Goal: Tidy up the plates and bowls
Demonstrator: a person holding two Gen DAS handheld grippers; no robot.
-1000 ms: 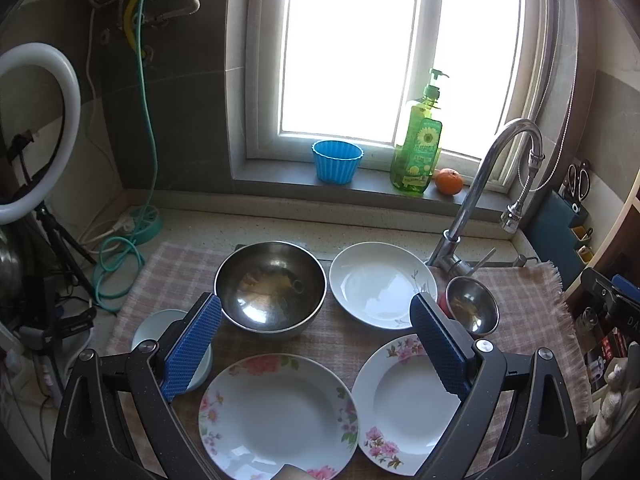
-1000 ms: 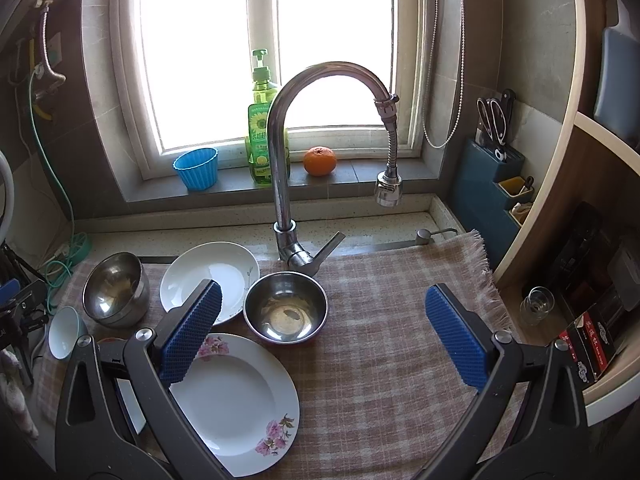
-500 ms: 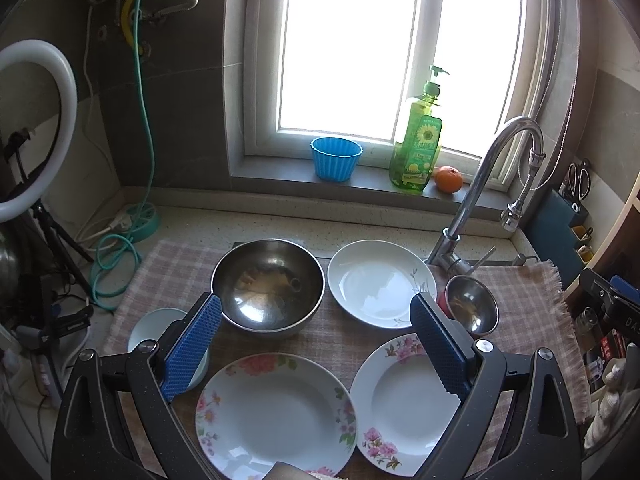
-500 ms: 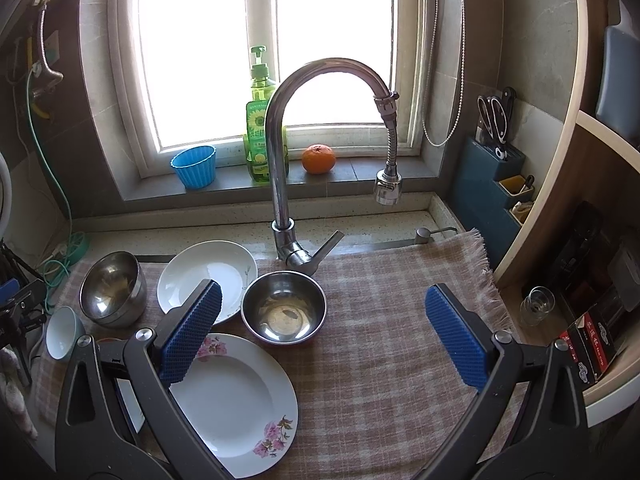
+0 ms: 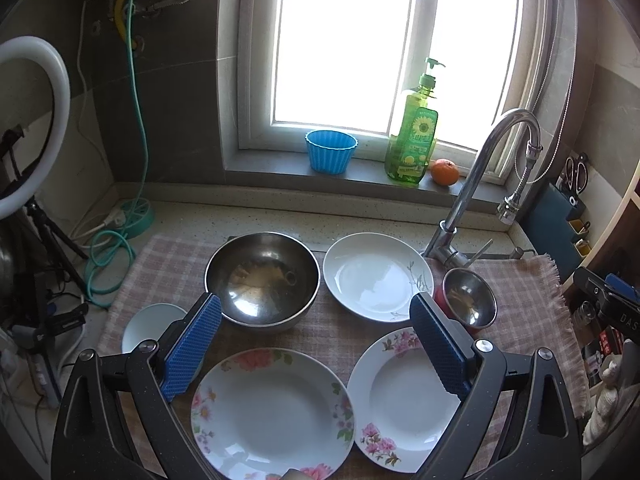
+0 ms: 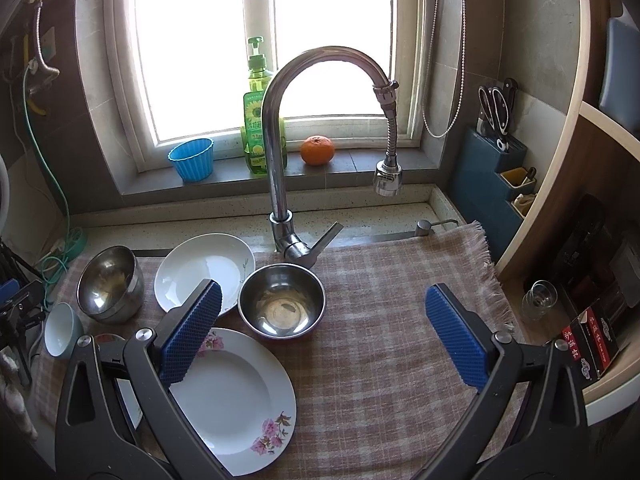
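Steel bowl (image 6: 282, 306) untouched — both claws agape.

The big bowl (image 5: 262, 278) and small bowl (image 6: 282, 306) are shiny metal — the flowered plates (image 5: 272, 410) glossy glazed ware. The checked cloth (image 6: 380, 320) looks matt, woven — fringed.

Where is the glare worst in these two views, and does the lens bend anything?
Left wrist view: the window is blown out white, and the ring light and walls bow outward. Right wrist view: the window is again overexposed, and the shelf edge curves strongly.
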